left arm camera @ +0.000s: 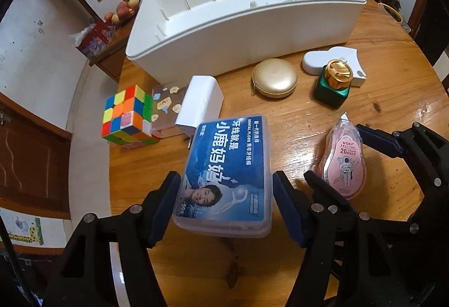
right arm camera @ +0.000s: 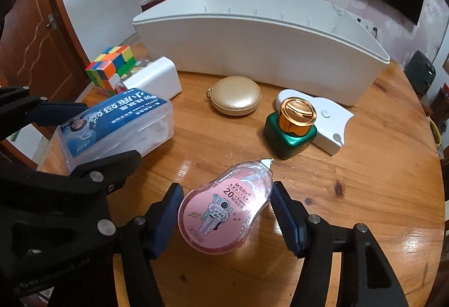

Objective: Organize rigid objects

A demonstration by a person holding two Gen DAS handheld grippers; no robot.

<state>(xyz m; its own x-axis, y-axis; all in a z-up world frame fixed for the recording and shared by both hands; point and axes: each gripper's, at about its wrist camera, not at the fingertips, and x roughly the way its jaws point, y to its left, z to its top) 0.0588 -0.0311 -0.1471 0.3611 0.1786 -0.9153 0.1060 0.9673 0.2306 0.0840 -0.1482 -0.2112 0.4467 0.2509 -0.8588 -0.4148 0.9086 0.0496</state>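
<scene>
On table (left arm camera: 364,116): 1 cube (left arm camera: 127,116), 1 floss box (left arm camera: 227,166), 1 bin (left arm camera: 247,26).

Glossy wood, smooth plastics

The wooden table (right arm camera: 364,194) shines with varnish; between the fingers, the floss box (left arm camera: 224,175) is clear plastic; beyond them, the bin (left arm camera: 252,26) is matt white plastic.

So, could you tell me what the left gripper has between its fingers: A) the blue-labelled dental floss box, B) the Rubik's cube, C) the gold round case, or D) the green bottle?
A: the left gripper has its pads on either side of the dental floss box, which is tilted up off the table.
</scene>
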